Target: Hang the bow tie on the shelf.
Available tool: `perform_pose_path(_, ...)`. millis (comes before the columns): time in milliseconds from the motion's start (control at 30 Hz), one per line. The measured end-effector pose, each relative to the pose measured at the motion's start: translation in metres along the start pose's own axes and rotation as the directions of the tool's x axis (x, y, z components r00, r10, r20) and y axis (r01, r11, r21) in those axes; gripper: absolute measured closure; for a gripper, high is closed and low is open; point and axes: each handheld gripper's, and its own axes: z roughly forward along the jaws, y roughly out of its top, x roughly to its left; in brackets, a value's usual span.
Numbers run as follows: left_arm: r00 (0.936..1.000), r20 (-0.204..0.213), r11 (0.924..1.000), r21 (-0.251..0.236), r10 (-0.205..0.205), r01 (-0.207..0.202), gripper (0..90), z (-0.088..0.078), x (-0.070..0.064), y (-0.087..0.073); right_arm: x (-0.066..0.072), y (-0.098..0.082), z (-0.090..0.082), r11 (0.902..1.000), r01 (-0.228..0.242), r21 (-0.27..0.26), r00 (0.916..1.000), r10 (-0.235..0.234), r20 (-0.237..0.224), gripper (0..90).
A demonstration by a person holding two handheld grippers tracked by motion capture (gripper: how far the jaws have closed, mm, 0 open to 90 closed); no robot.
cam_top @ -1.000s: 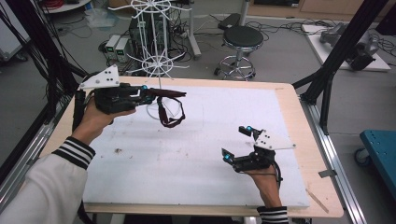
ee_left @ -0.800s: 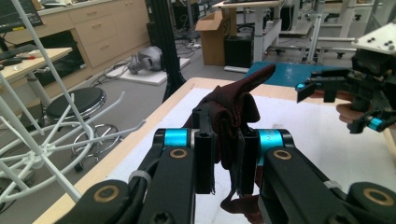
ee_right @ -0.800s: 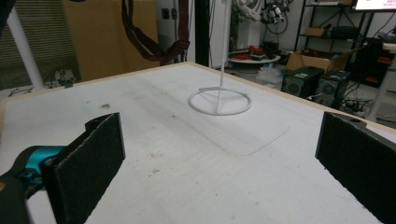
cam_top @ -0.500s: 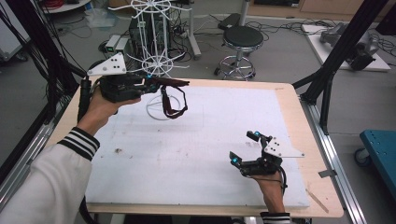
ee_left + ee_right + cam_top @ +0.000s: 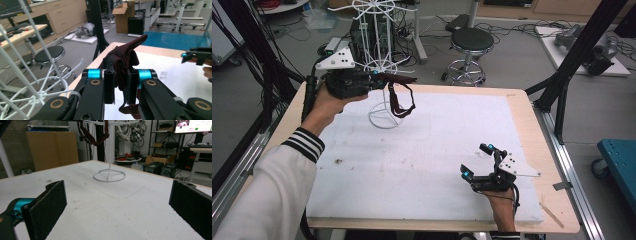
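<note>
Where clamped — strap (image 5: 124,59) between left claw (image 5: 120,82) jaws

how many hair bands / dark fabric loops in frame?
1. The dark red fabric band hangs from the shut left hand-held gripper, beside the white wire stand at the table's far left. Any others on the stand's upper arms would be cropped out.

A grey floor (image 5: 512,55) strewn with cables surrounds the bench (image 5: 532,130). A black round stool (image 5: 469,40) stands beyond its far edge, black frame posts (image 5: 582,45) rise at the sides, and a blue cart (image 5: 619,160) sits to the right. Wooden cabinets (image 5: 60,17) line a wall.
</note>
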Motion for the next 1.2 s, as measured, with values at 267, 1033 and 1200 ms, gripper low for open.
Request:
perform_pose_path(267, 0.9995, -0.029, 0.9996, 0.027, -0.010, 0.010, 81.5, 0.006, 0.006, -0.002, 0.000, -0.009, -0.003, 0.9991, -0.007, -0.042, 0.9993, 0.009, 0.036, 0.6)
perform_pose_path(1033, 0.9949, -0.094, 0.9970, 0.064, -0.037, 0.043, 81.5, 0.021, 0.021, -0.016, -0.003, -0.023, 0.000, 0.9985, -0.031, -0.046, 0.9954, 0.035, 0.090, 0.6)
perform_pose_path(1200, 0.9945, -0.098, 0.9964, 0.072, -0.038, 0.045, 81.5, 0.022, 0.025, -0.019, -0.004, -0.025, 0.000, 0.9981, -0.037, -0.050, 0.9948, 0.041, 0.093, 0.6)
